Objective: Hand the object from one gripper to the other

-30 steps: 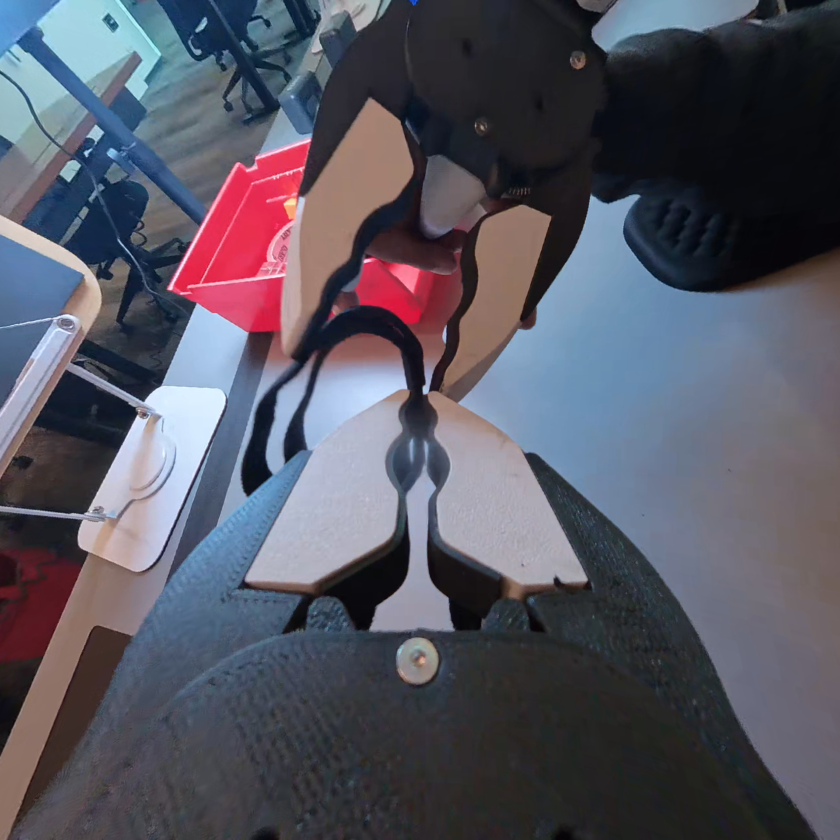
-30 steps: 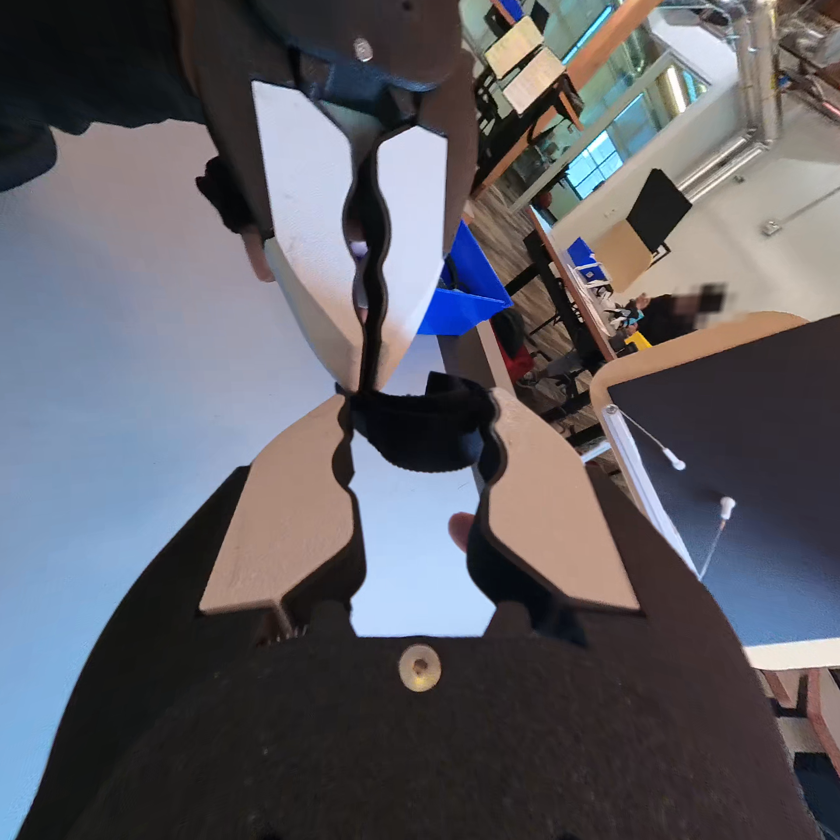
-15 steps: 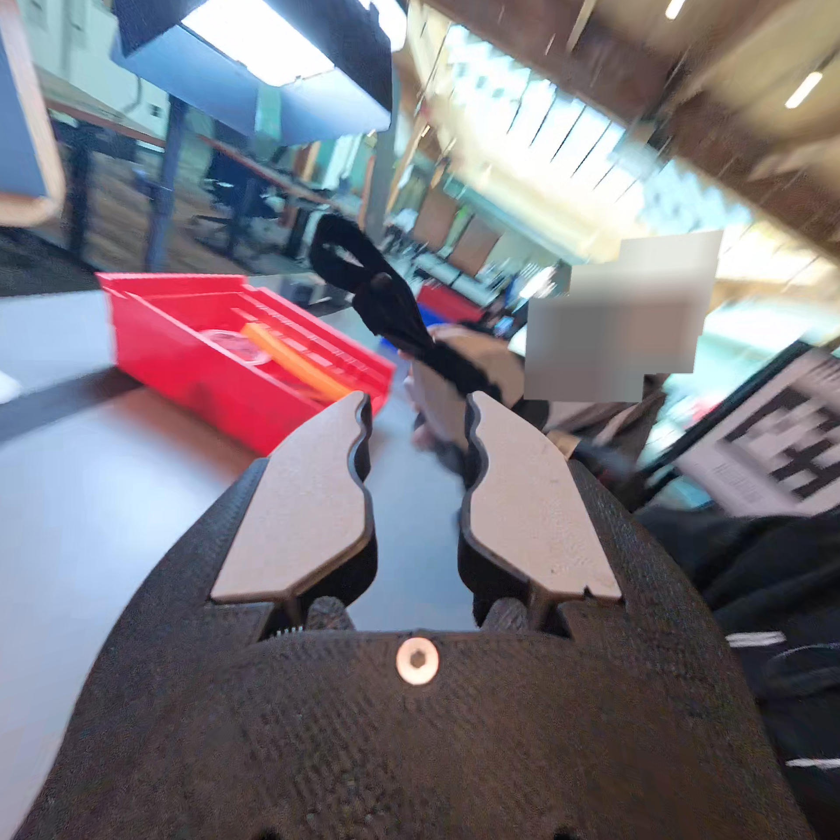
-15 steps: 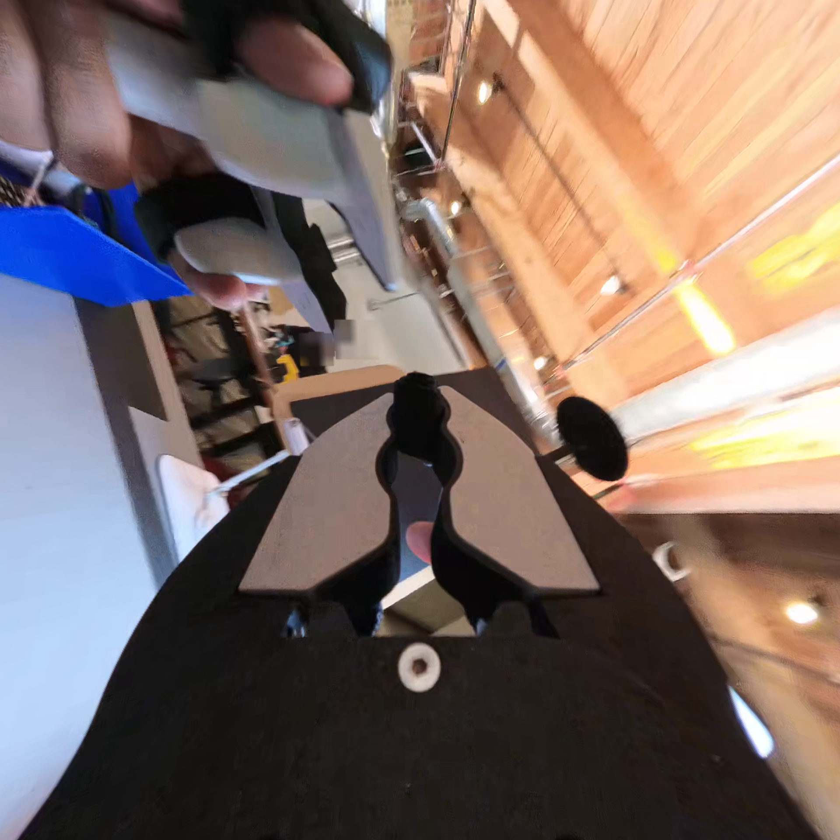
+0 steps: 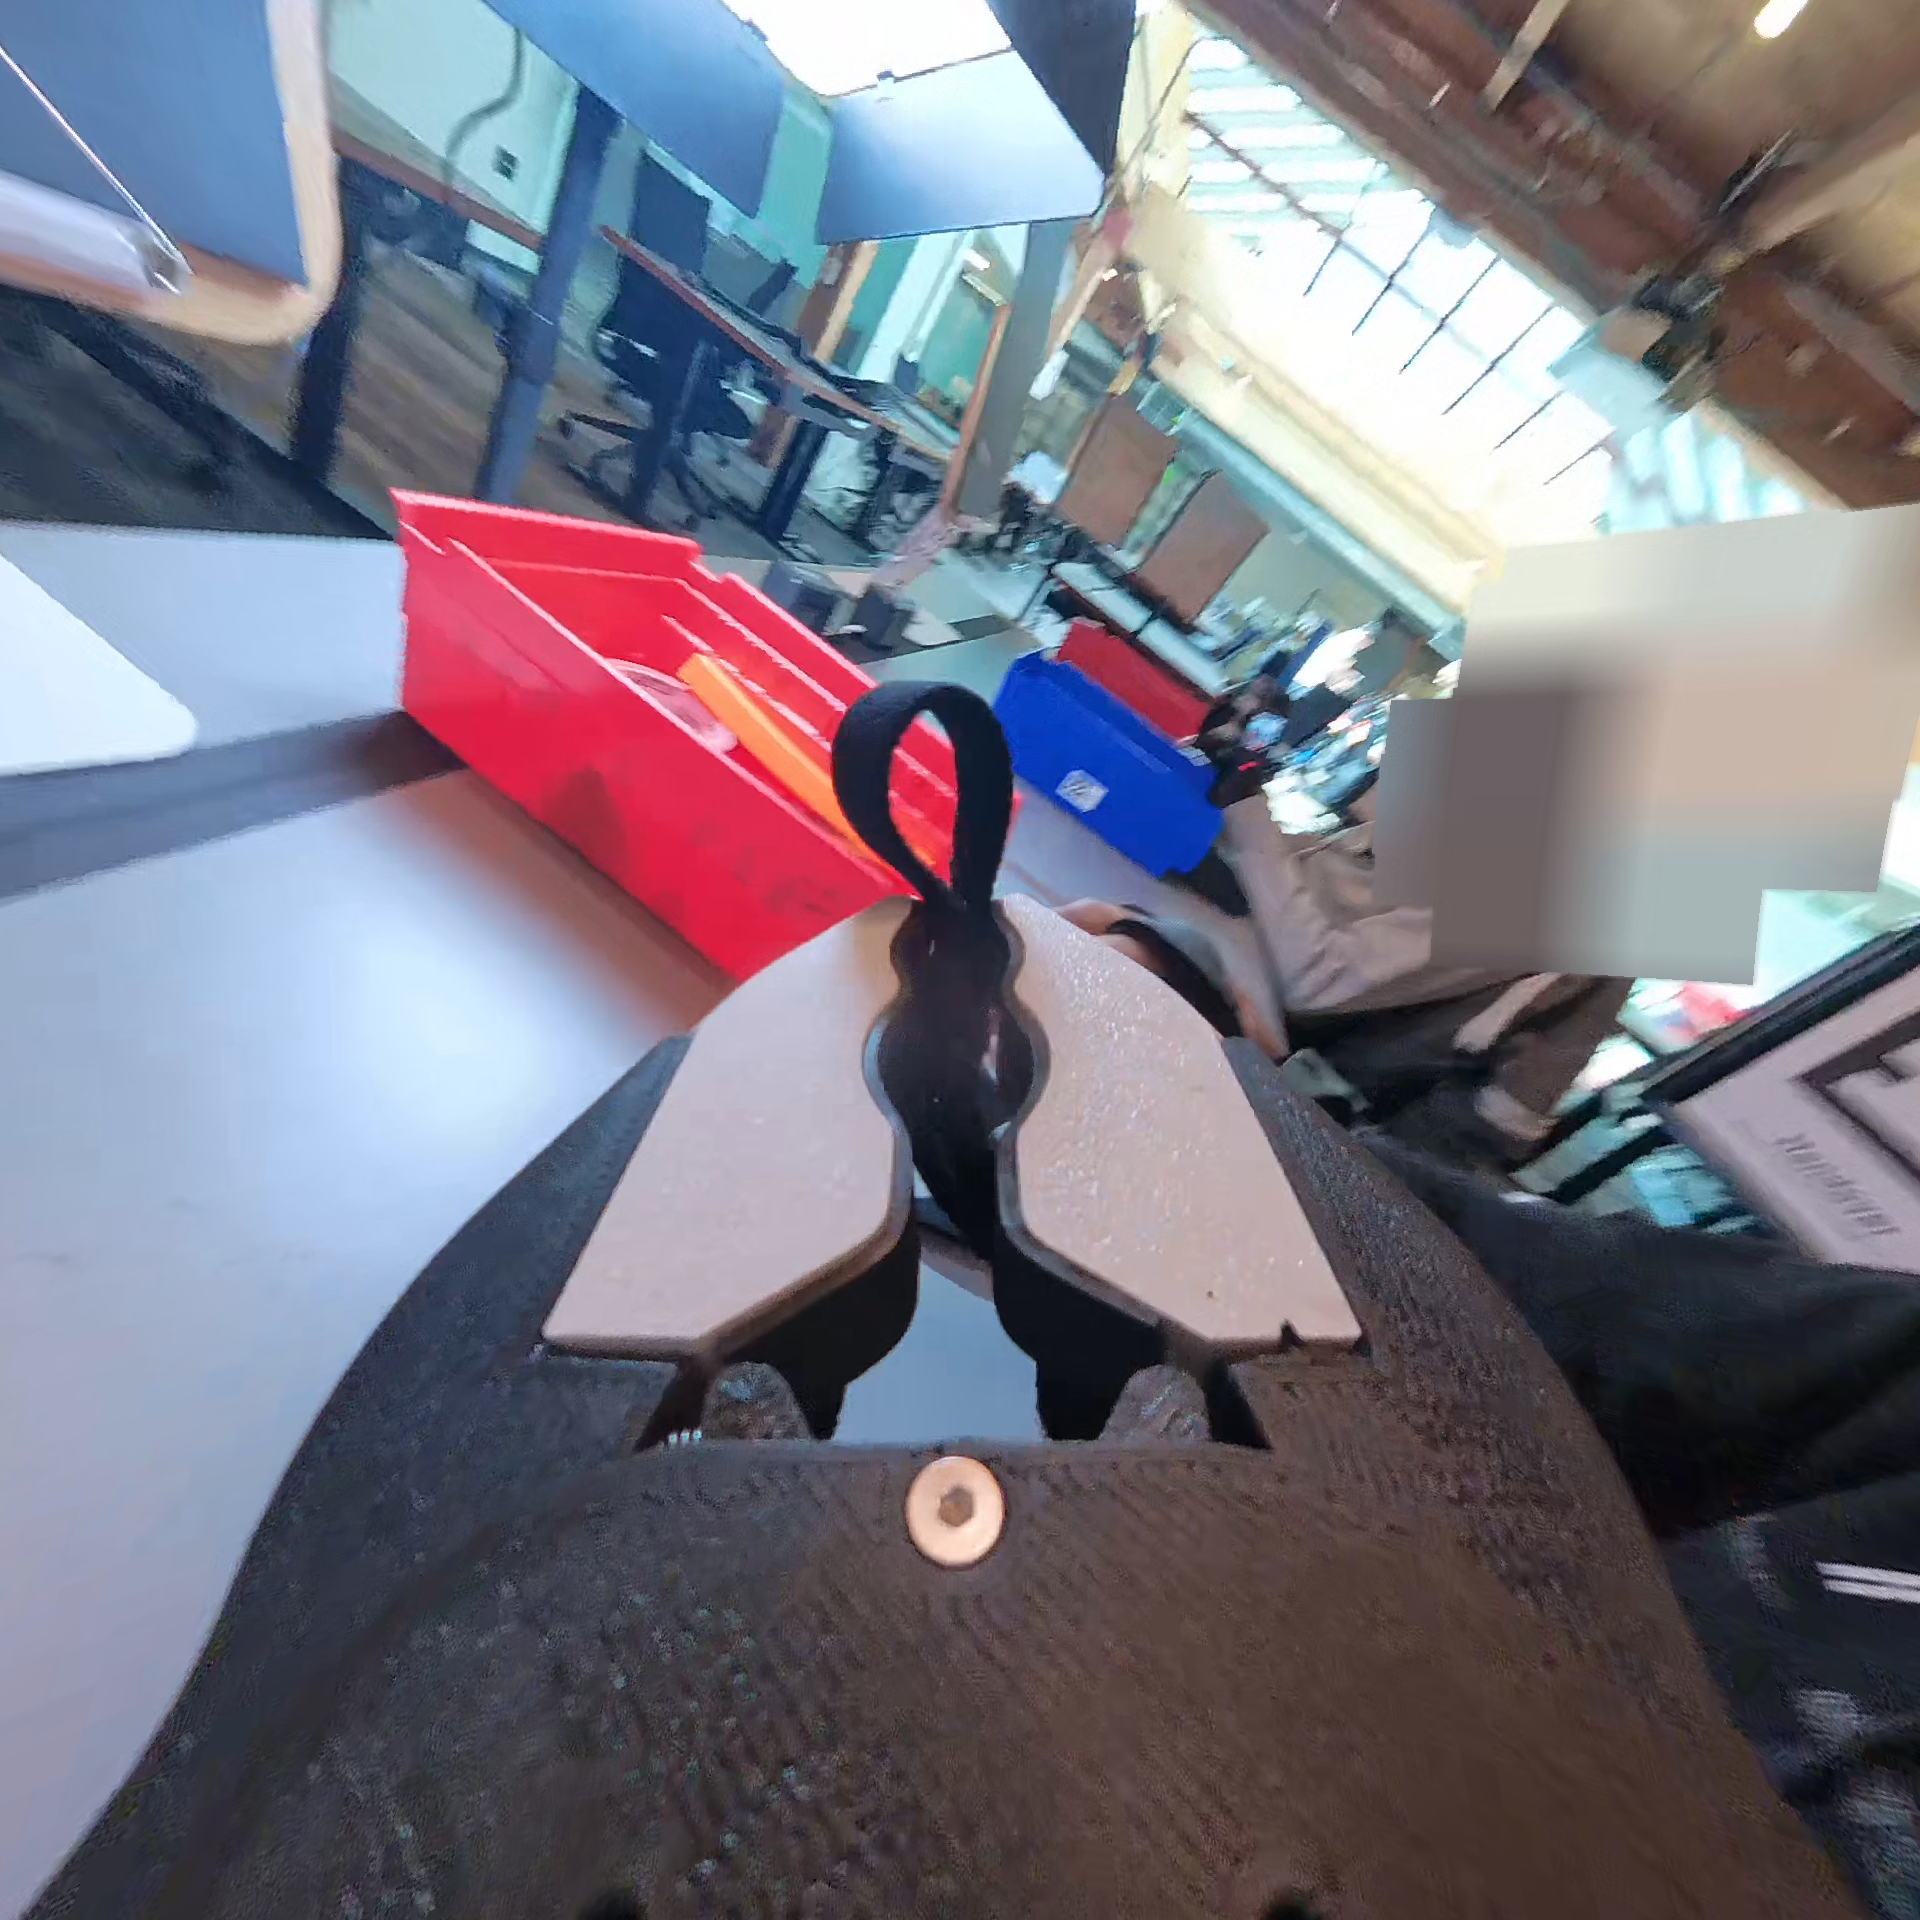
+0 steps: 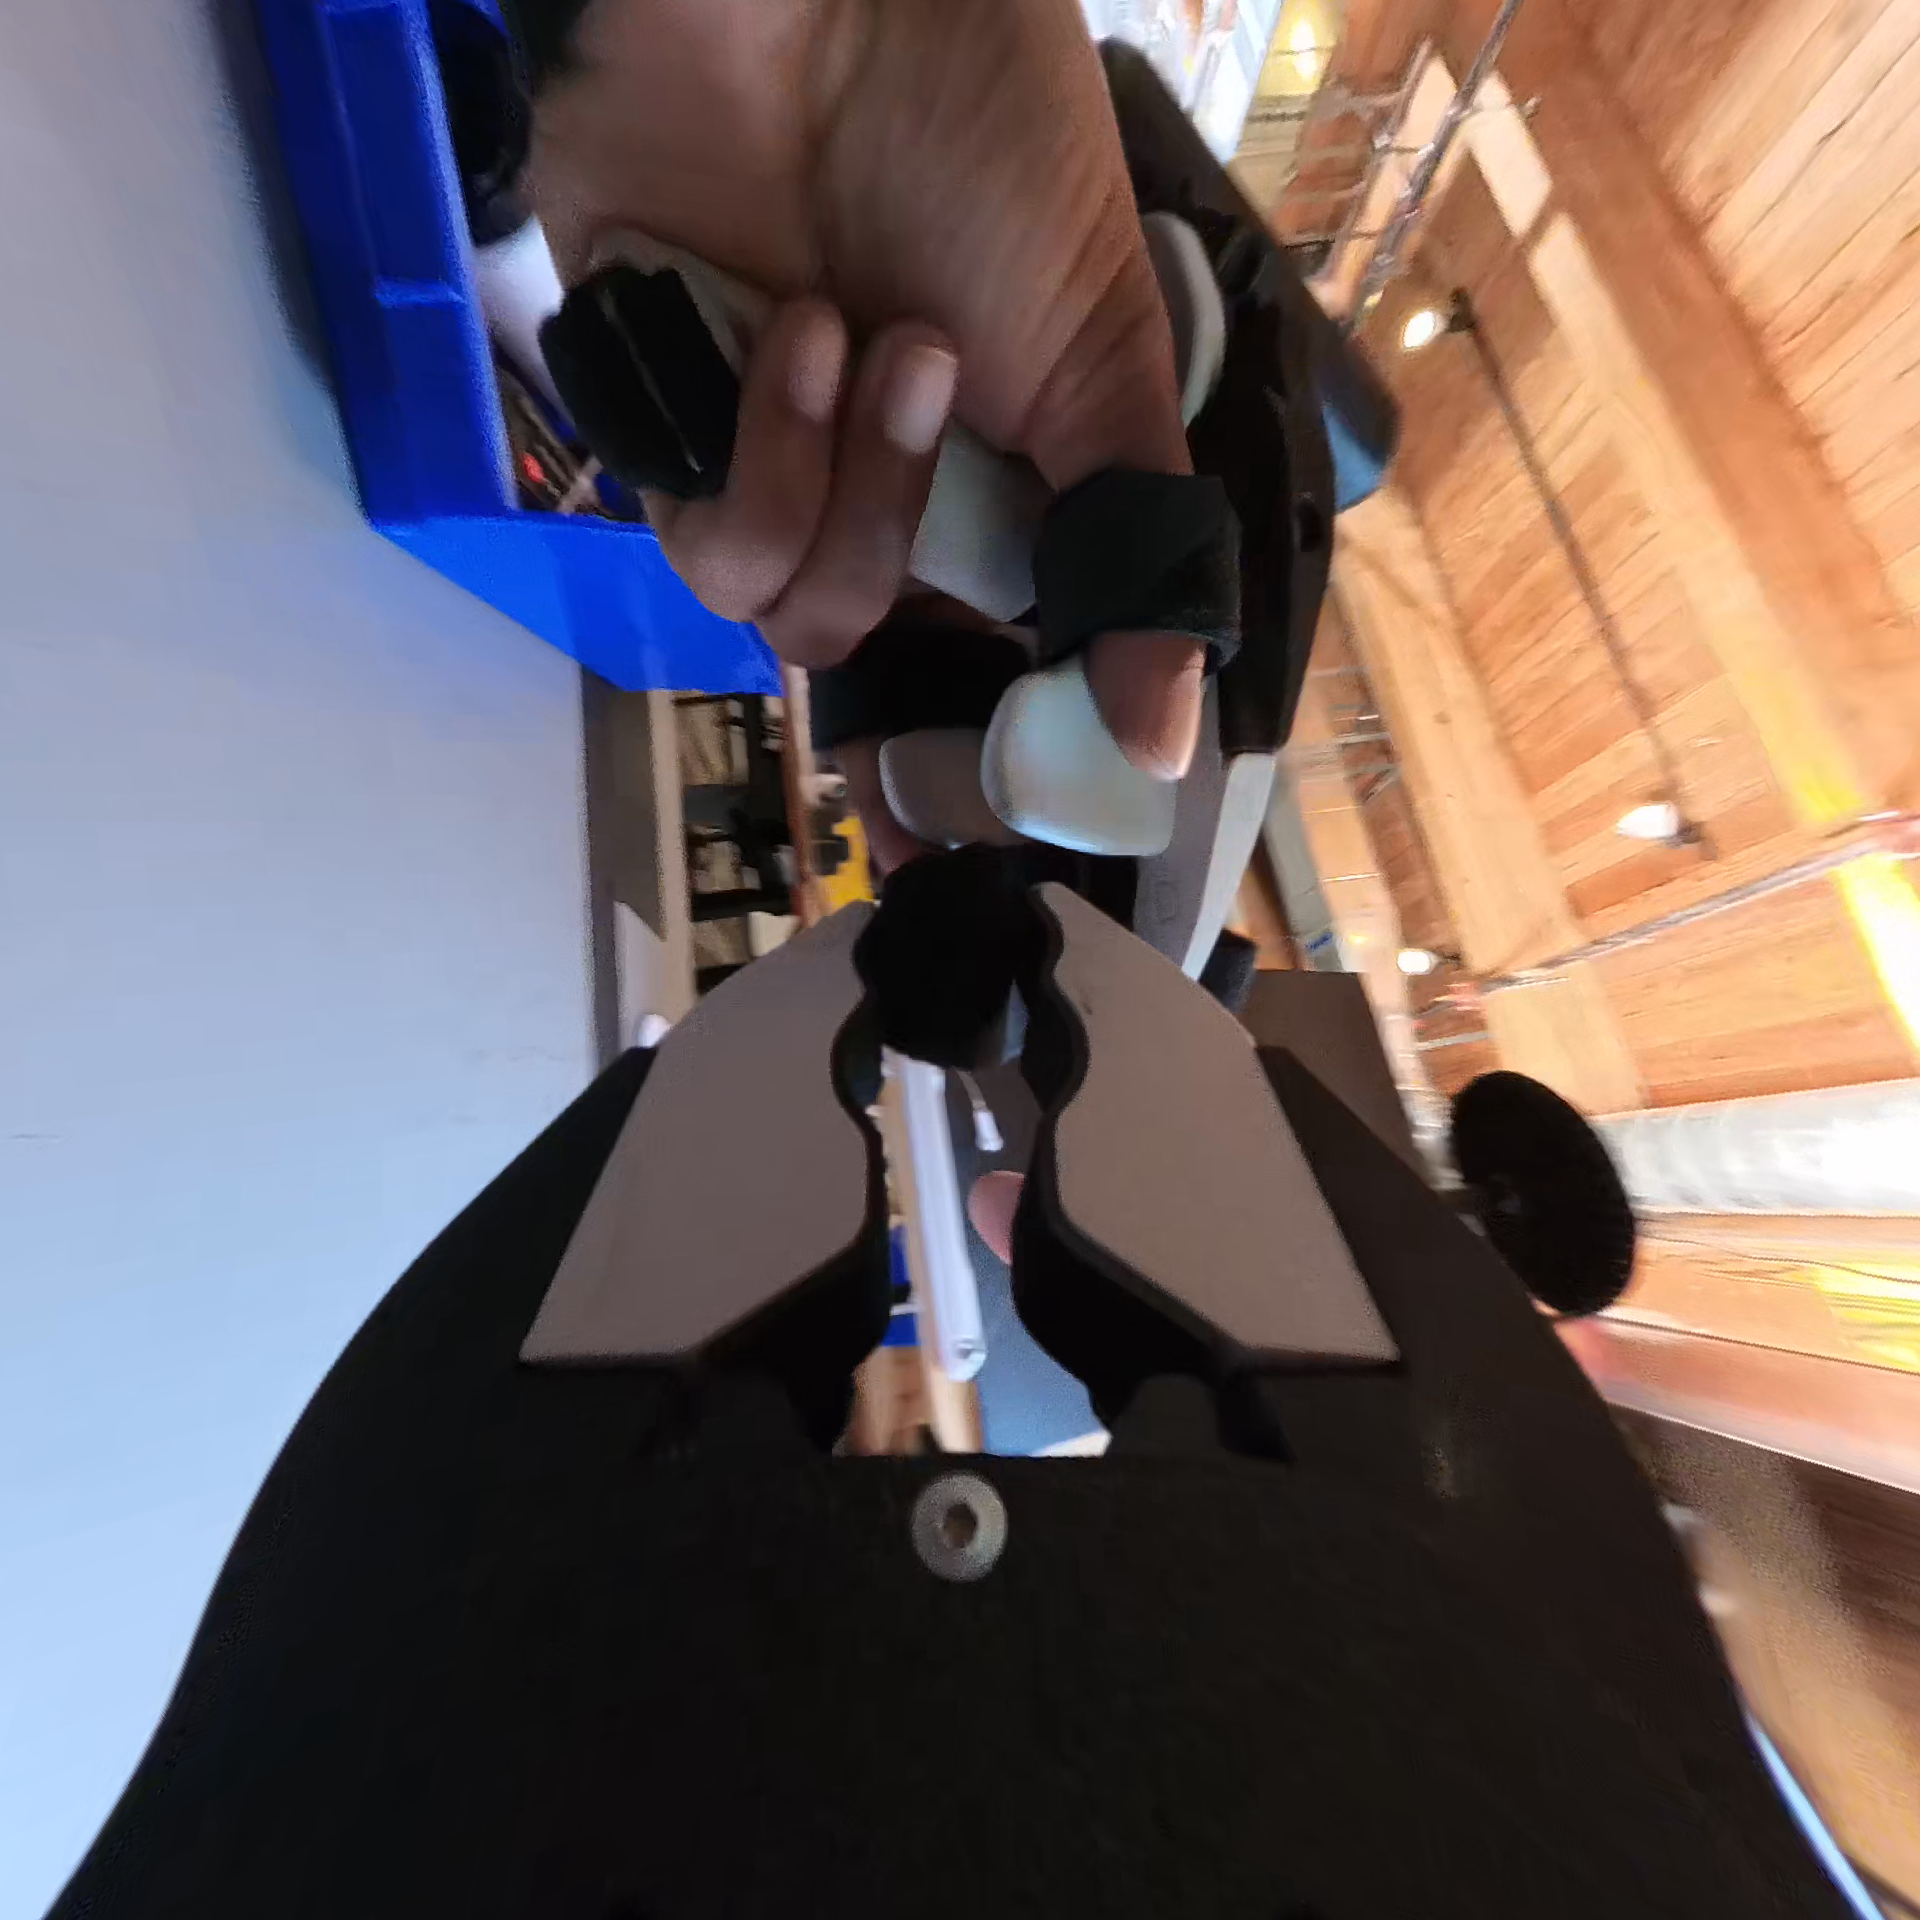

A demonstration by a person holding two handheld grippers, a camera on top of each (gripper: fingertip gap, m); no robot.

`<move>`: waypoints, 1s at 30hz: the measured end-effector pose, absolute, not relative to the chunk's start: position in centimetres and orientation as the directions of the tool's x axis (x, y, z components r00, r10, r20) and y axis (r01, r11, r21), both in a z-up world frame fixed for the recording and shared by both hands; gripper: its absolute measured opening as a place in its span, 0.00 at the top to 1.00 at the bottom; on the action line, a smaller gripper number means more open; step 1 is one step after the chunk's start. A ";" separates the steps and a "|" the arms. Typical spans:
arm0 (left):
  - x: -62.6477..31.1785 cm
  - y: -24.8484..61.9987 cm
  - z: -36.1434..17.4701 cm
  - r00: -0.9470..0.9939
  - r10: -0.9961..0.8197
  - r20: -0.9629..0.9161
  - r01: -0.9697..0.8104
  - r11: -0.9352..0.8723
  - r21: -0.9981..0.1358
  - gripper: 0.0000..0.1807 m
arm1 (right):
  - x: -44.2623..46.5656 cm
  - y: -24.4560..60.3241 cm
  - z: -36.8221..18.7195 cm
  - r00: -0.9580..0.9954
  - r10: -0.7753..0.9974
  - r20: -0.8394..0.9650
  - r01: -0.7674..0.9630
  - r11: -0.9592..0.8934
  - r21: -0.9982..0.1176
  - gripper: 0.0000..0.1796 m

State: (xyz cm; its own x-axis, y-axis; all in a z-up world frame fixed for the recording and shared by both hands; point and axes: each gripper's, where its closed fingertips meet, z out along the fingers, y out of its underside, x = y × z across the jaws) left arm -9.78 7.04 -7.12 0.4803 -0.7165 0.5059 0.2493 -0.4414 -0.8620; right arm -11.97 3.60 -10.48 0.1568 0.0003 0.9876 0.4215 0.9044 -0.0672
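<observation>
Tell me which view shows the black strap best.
The left wrist view: the strap stands up as a full loop above the left gripper, which is shut on it. The right wrist view shows only a dark bunch pinched in the right gripper.

The black fabric strap loop (image 5: 921, 800) disappears between the left gripper's (image 5: 951, 935) pale fingers, its lower run hidden. Behind it, the red plastic bin's (image 5: 582, 717) contents are partly covered. The ceiling beyond is blurred.

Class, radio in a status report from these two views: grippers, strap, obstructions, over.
Left gripper shut on strap, loop poking up. Right gripper shut on strap too, at its tips. Red bin behind, not blocking.
</observation>
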 end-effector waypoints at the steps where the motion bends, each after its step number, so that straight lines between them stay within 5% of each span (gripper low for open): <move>1: -10.1 7.1 -7.2 0.523 -0.733 0.436 0.199 -0.392 -0.898 0.95 | -12.0 3.5 -10.8 0.136 0.076 0.988 0.400 0.908 -0.125 0.84; 6: -11.1 6.2 -6.6 0.611 -0.787 0.085 -0.077 -0.166 -0.983 0.95 | -10.9 1.8 -9.2 0.045 0.568 0.822 0.251 0.790 -0.559 0.77; 9: -10.9 5.4 -6.5 0.589 -0.808 -0.001 -0.169 -0.122 -0.978 0.96 | -9.3 2.1 -6.6 0.079 0.675 0.733 0.204 0.709 -0.675 0.75; 13: -9.7 3.9 -7.3 0.517 -0.855 -0.041 -0.268 -0.116 -0.957 0.95 | -7.9 2.9 -5.0 0.126 0.646 0.753 0.214 0.723 -0.657 0.71; 22: -8.5 0.9 -11.5 0.341 -0.931 -0.132 -0.564 -0.090 -0.821 0.95 | -8.8 0.2 -10.0 -0.171 0.730 0.662 0.323 0.676 -0.662 0.68; 26: -9.2 1.3 -11.8 0.364 -0.925 -0.109 -0.552 -0.120 -0.825 0.95 | -8.4 0.5 -9.9 -0.161 0.745 0.647 0.304 0.662 -0.686 0.94; 30: -9.7 1.8 -7.7 0.392 -0.918 0.062 -0.276 -0.182 -0.944 0.85 | -7.8 1.7 -8.0 -0.074 0.785 0.615 0.234 0.613 -0.755 0.96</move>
